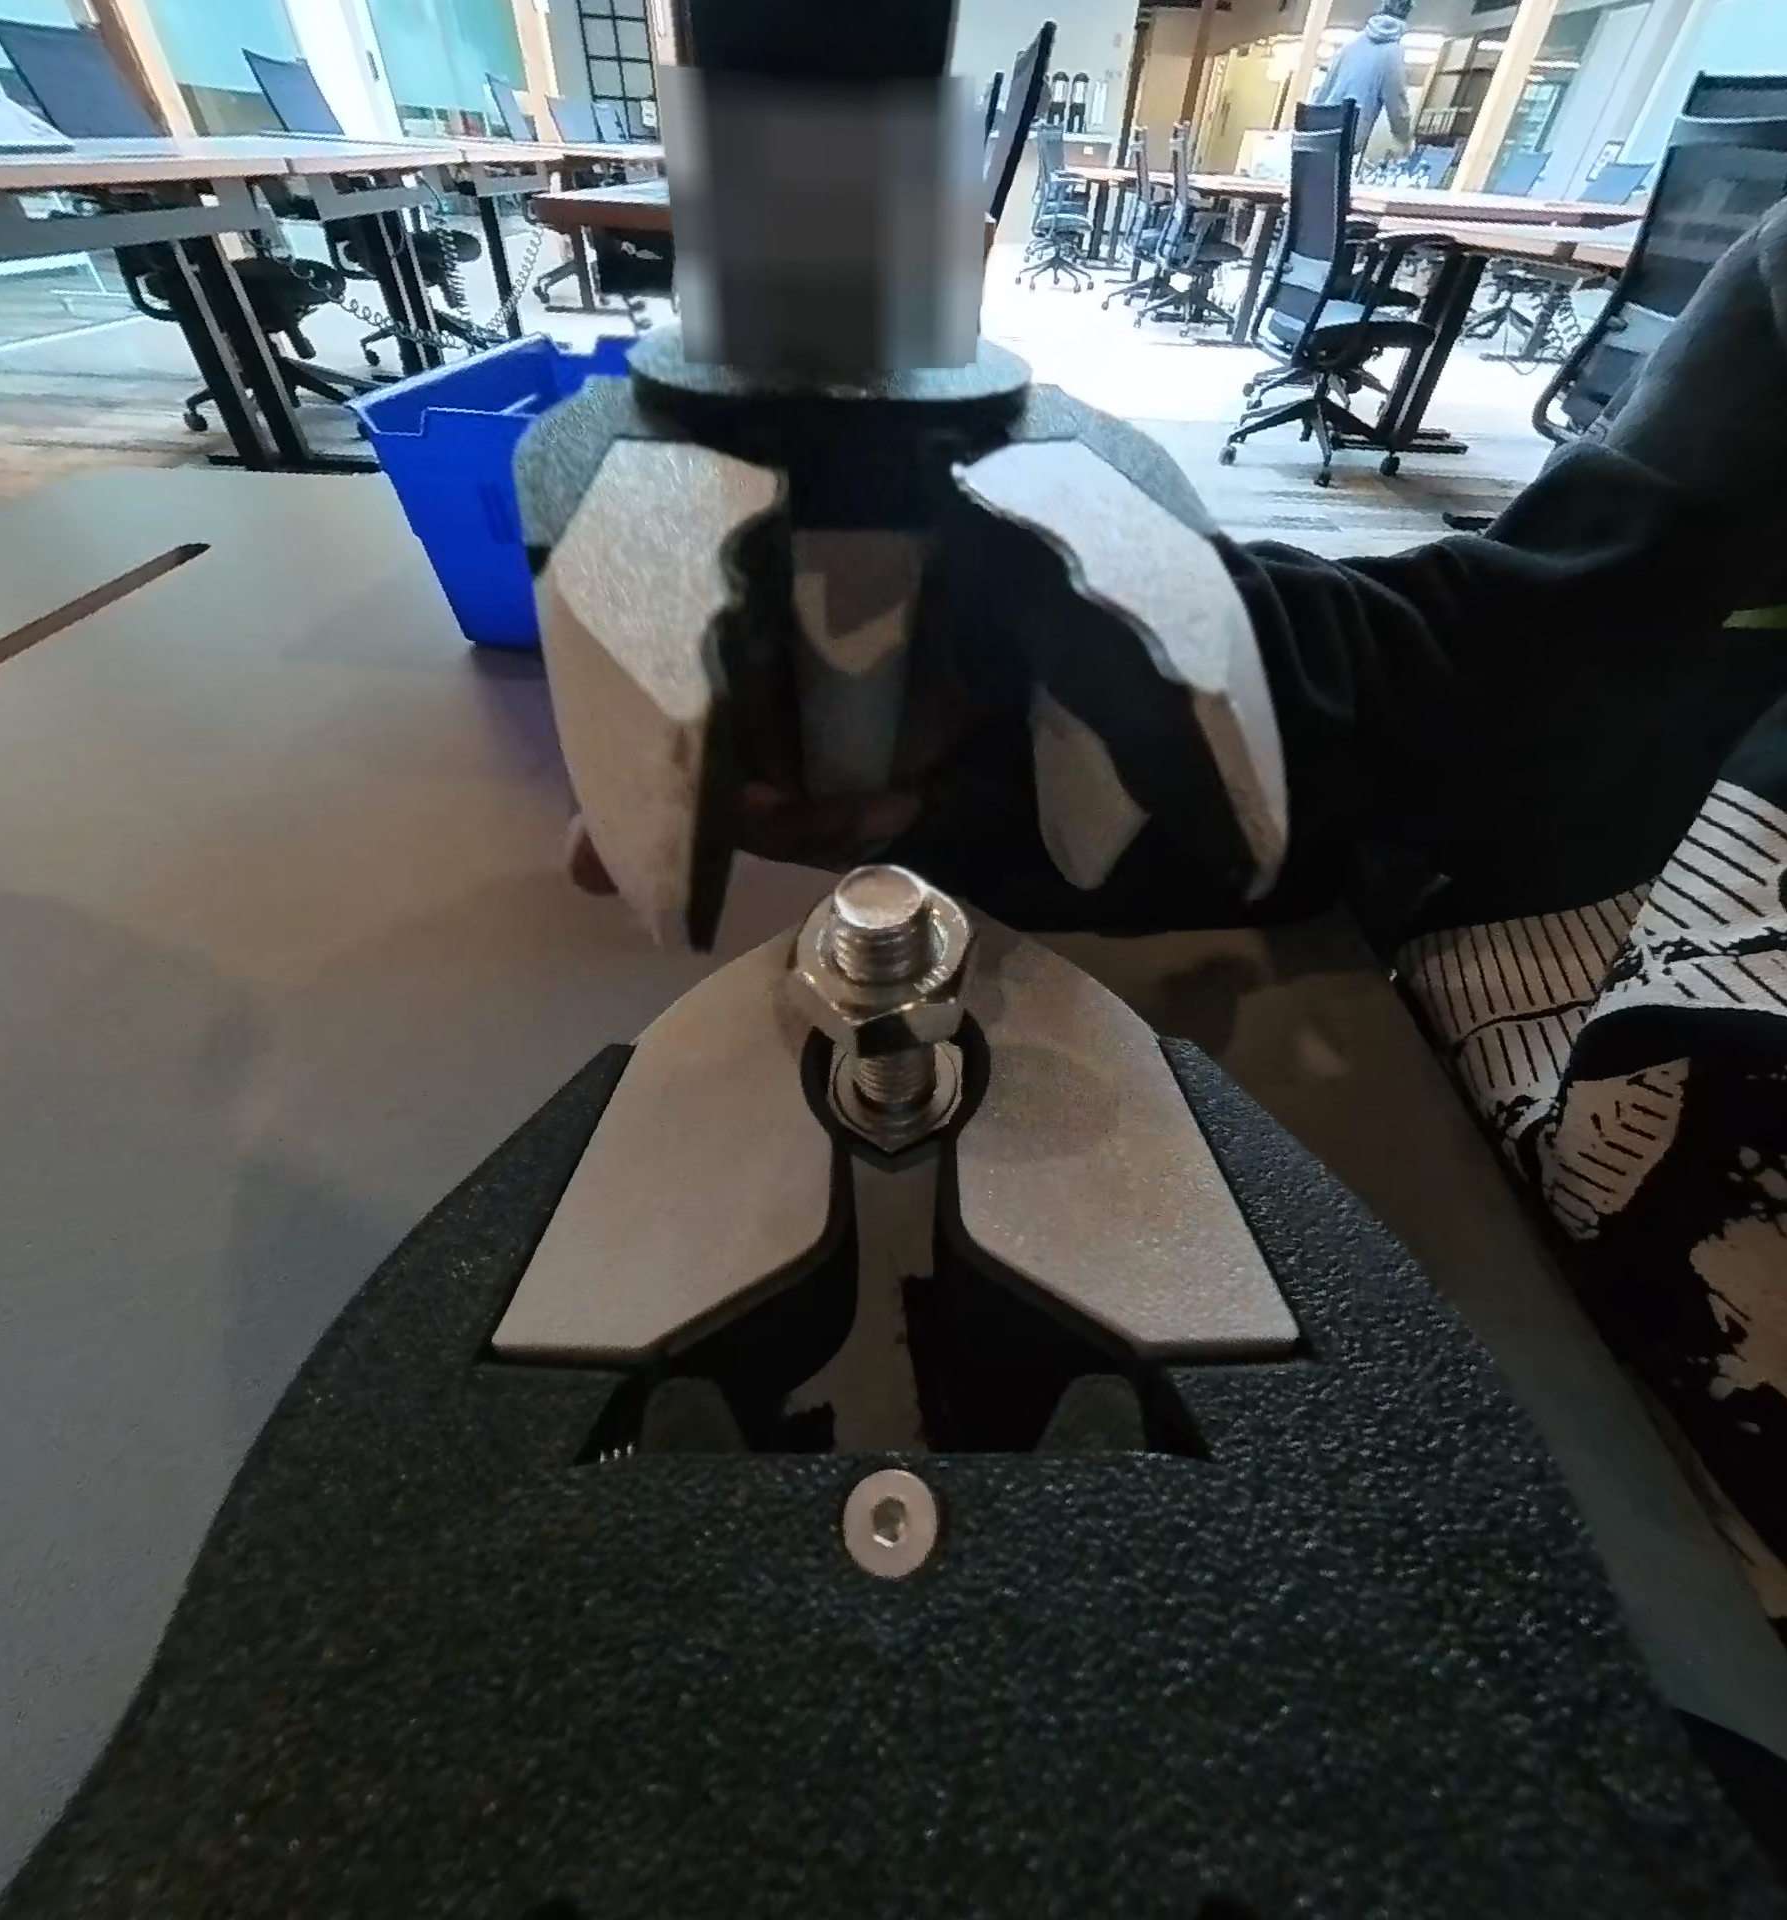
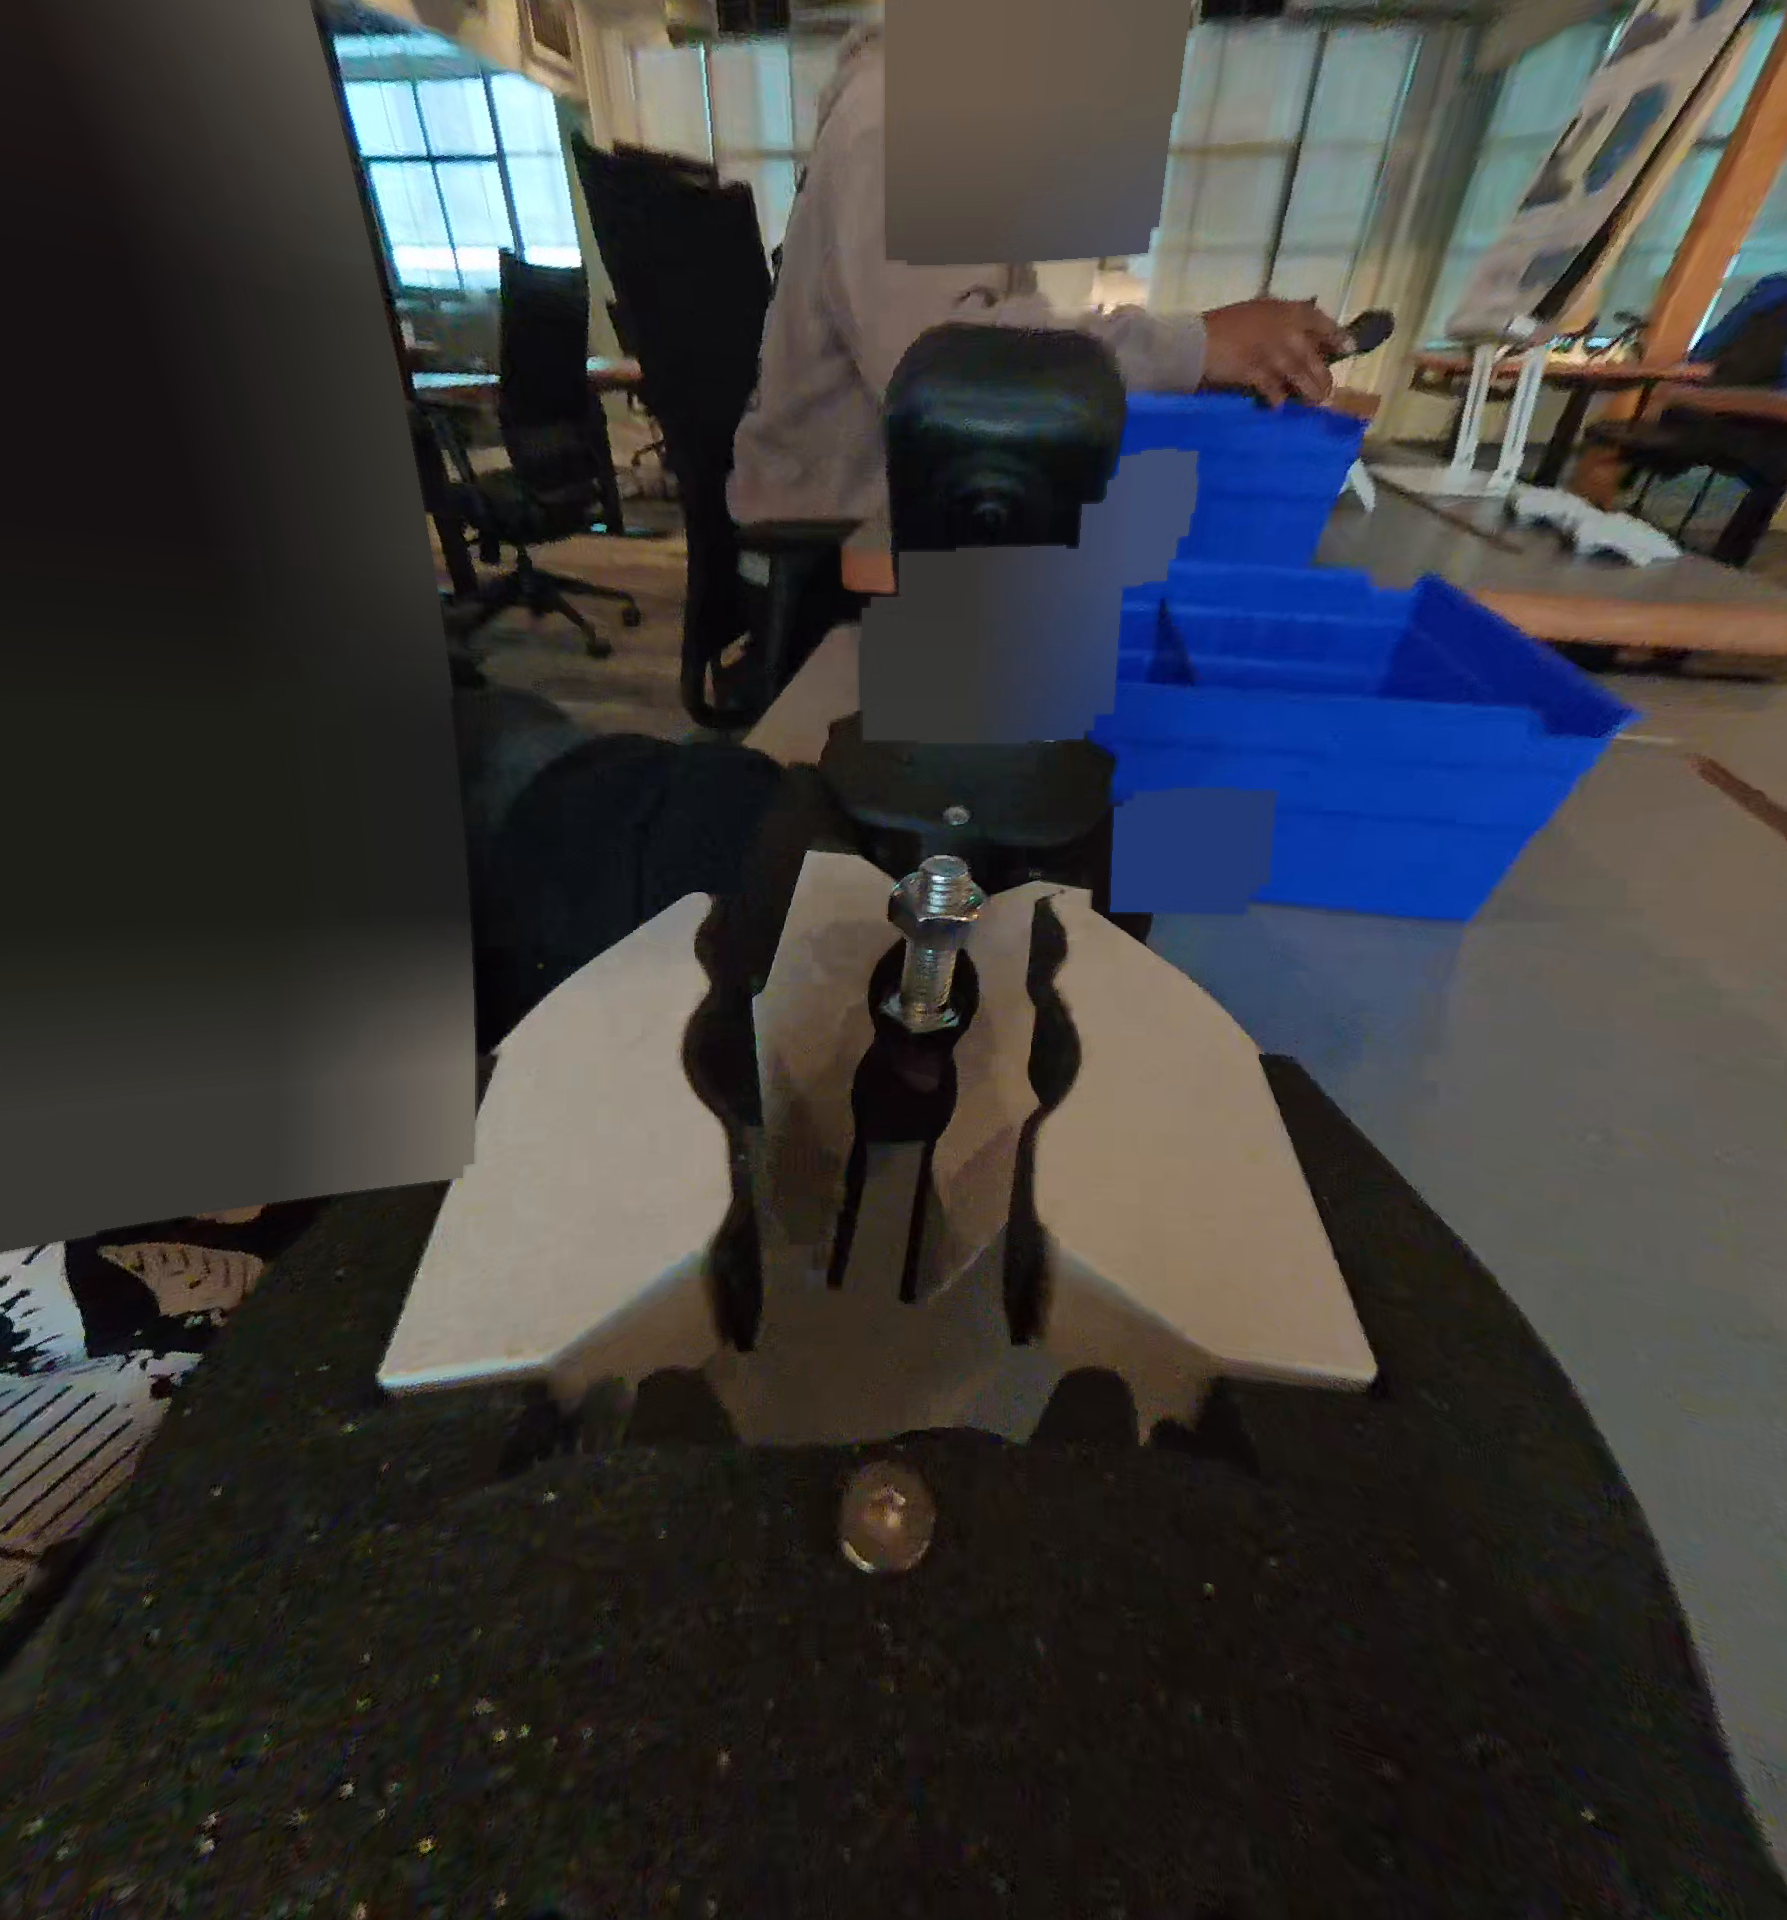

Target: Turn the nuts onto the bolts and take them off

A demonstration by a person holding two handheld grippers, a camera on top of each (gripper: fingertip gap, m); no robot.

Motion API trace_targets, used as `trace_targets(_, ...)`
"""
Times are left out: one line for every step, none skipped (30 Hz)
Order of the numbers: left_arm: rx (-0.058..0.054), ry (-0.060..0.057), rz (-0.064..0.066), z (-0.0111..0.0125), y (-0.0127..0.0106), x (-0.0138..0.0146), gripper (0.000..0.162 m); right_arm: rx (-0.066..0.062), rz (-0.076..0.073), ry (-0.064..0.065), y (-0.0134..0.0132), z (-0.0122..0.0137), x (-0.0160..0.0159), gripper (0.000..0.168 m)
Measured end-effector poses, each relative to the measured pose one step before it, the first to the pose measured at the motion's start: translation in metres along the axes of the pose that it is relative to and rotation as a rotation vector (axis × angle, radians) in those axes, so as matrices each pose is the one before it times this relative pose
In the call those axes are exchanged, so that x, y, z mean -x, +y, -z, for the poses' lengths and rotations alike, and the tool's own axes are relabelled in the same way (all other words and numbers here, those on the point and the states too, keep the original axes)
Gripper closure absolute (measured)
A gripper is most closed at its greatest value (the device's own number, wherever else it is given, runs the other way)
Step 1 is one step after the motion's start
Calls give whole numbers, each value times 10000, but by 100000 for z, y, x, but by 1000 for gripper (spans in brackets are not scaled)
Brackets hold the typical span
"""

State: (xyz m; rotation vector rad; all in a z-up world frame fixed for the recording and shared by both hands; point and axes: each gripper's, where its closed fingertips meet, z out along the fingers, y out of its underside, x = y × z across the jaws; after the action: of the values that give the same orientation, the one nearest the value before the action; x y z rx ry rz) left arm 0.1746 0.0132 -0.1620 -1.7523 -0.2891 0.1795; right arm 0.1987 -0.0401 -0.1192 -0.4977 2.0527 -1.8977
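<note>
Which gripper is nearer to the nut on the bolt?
Left. The left gripper clamps the bolt just below the nut; the right gripper is open, facing it, not touching.

The right gripper, with pale flat fingers on a black textured body, stood spread wide. Between and beyond its fingers, the left gripper faced it, its own pale fingers closed on the head of a silver threaded steel bolt pointing toward the camera. A silver hexagonal nut sat close to the bolt's near end. To the far right, blue plastic bins rested on the grey tabletop. A person in a grey top stood behind.
</note>
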Motion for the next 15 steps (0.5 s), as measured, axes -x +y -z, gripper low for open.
trace_targets(-25, -13, 25, 21, -27, 42, 151, 139, 35, -76, 214, -207, 146, 114)
trace_targets(-33, -16, 16, 41, -41, 39, 152, 139, 45, -122, 155, -41, 231, 119)
trace_targets(-8, 35, -55, 10, -4, -95, 152, 67, -45, -62, -1, 166, 122, 124)
trace_targets(16, -7, -101, -17, 12, -96, 155, -14, -59, -53, -98, 417, 12, 135)
trace_targets(18, -58, 21, -13, 28, 74, 151, -344, 90, -458, -454, 521, 596, 145)
trace_targets(2, 29, 98, 1, -3, 69, 151, -690, 8, -120, -920, 334, 253, 156)
trace_targets(-1, 31, 78, -9, -8, 37, 151, -336, -3, 270, -485, 134, -365, 166)
trace_targets(6, 12, 8, -13, 3, 4, 151, 95, 23, 315, 146, -77, -500, 149)
trace_targets(18, 9, -38, -10, 33, -53, 153, 313, -6, 288, 480, -254, -447, 132)
trace_targets(24, -7, -30, -28, 25, -24, 154, 343, -39, 135, 561, -353, -233, 129)
trace_targets(12, -2, 6, -4, 13, 5, 154, 244, -32, -91, 417, -355, 131, 126)
trace_targets(-13, -2, 24, 11, -14, 22, 151, 114, 9, -138, 199, -284, 250, 123)
trace_targets(-35, -10, 21, 28, -46, 35, 151, 44, 66, -101, 51, -148, 217, 120)
trace_targets(-35, 34, -21, 29, -43, -66, 152, 51, 28, -98, -4, 59, 204, 118)
trace_targets(23, 12, -109, -13, 21, -115, 152, 45, -85, -7, -35, 296, -22, 126)
